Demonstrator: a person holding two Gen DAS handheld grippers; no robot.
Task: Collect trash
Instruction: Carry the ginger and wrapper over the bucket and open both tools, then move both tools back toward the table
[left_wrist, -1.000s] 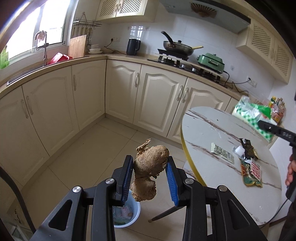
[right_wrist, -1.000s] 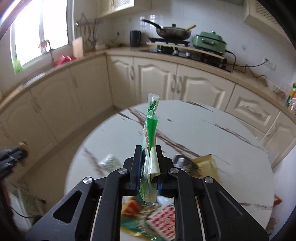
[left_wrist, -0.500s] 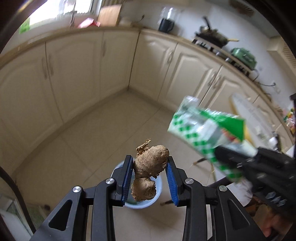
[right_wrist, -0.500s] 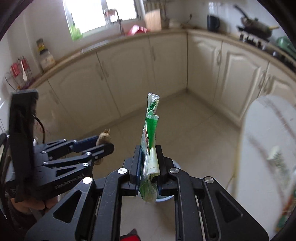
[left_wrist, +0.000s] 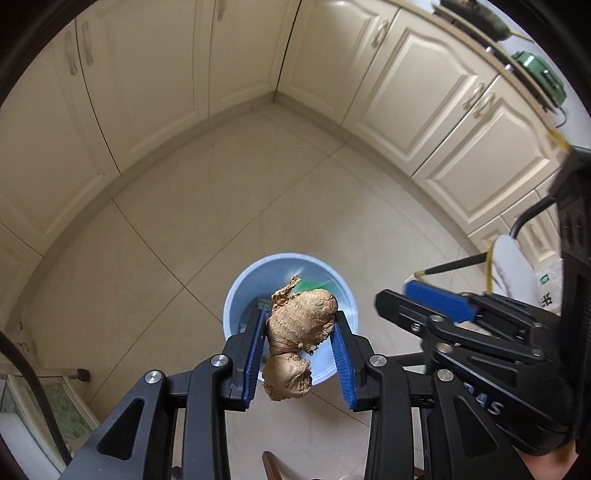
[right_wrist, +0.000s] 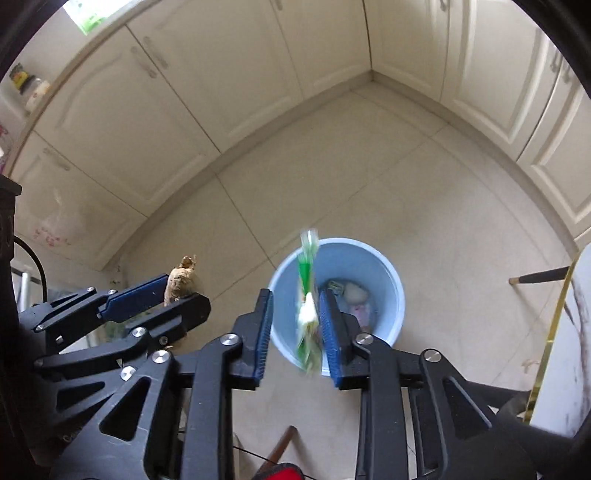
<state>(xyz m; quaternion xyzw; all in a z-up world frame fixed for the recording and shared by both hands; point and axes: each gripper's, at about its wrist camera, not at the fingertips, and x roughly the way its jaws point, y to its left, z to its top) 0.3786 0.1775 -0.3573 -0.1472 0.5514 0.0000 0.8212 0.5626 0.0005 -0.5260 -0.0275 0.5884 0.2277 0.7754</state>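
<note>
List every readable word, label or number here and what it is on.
"AS": the end of a cut-off word on the black body of the right tongs, whose jaws have just been opening, with the green wrapper loose between them.
White packet: print too small to read.
Green wrapper: print blurred.

bin (right_wrist: 384, 325) on floor (right_wrist: 406, 206), cabinets (right_wrist: 184, 92) behind, wrapper (right_wrist: 306, 295) above bin

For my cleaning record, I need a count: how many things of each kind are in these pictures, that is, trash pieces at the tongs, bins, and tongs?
Trash pieces at the tongs: 2 (brown knobbly ginger root, green and white plastic wrapper)
Bins: 1 (round light-blue plastic bin)
Tongs: 2 (left tongs, right tongs)
Total: 5
</note>
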